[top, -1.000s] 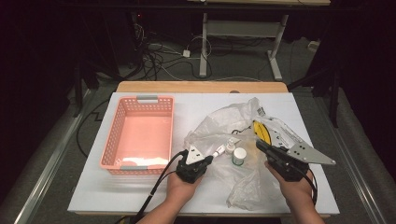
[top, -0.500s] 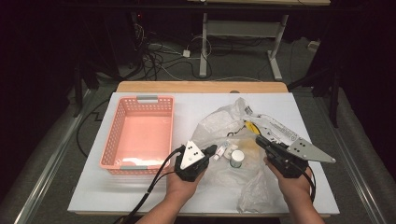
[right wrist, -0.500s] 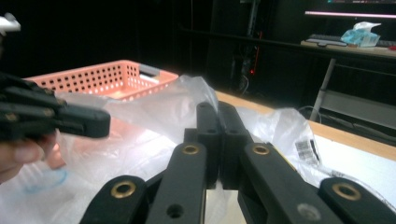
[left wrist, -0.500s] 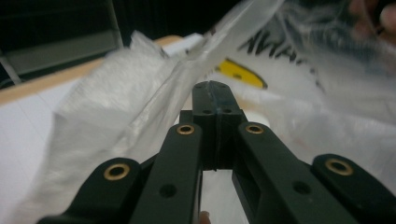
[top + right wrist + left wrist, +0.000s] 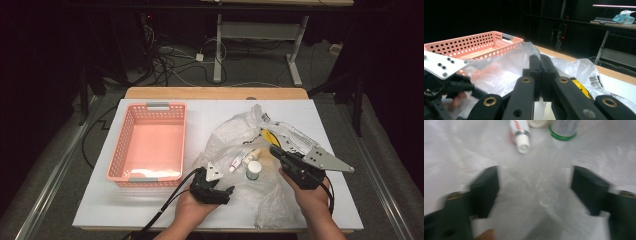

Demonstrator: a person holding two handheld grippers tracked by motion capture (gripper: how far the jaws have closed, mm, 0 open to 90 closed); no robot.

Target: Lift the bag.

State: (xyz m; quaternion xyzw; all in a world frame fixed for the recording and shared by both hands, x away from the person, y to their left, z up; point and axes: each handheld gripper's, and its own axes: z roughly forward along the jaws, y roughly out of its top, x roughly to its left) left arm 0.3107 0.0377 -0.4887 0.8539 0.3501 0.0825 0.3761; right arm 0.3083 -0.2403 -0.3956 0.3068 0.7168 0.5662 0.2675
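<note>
Left gripper (image 5: 220,192) hovers over the clear plastic bag (image 5: 240,140), jaws spread wide, with the small tube (image 5: 520,133) at its twelve o'clock, cap pointing back toward the jaws. Right gripper (image 5: 540,65), jaws pressed together with film around them; whether it pinches the bag I cannot tell. The left looks nearer the tube.

A thin, shiny, crinkly clear plastic bag (image 5: 240,135) is lying beside a pink plastic basket (image 5: 149,148) full of little holes.
</note>
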